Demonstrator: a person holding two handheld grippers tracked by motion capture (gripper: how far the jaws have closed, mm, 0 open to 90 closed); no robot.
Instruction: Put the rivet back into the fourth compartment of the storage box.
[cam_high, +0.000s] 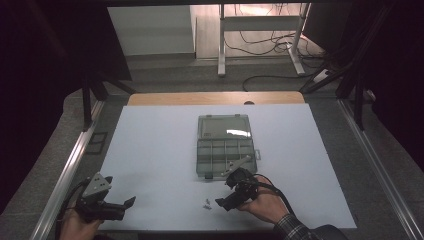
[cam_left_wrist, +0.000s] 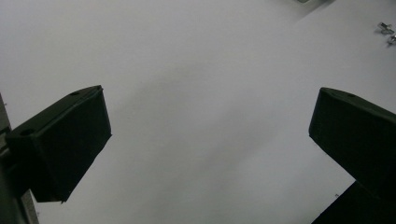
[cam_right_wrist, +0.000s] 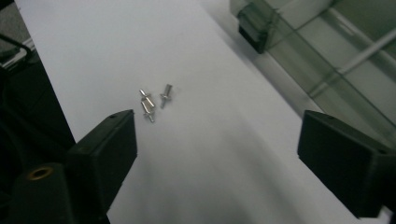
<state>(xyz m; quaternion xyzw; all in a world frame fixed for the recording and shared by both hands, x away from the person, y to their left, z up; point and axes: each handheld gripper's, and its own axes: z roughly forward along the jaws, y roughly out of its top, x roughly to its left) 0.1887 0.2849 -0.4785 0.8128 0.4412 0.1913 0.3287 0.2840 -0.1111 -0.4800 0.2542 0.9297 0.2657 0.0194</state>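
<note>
A clear plastic compartment box (cam_high: 225, 150) lies open in the middle of the white mat, its lid folded back. Its near corner and dividers appear in the right gripper view (cam_right_wrist: 327, 51). Three small metal screws (cam_high: 206, 203) lie loose on the mat in front of the box. My right gripper (cam_high: 226, 192) hovers open just right of them, and the screws (cam_right_wrist: 152, 102) sit ahead of its left jaw. My right gripper (cam_right_wrist: 217, 135) has nothing between its jaws. My left gripper (cam_high: 120, 192) rests open at the front left corner over bare mat (cam_left_wrist: 210, 114), with the screws (cam_left_wrist: 386, 32) far off.
The white mat (cam_high: 150, 150) covers a wooden table whose back edge (cam_high: 215, 98) shows behind it. Metal rails (cam_high: 65, 170) run along both sides. A desk frame and cables (cam_high: 260, 40) stand on the floor beyond. A cable trails from the right gripper across the hand.
</note>
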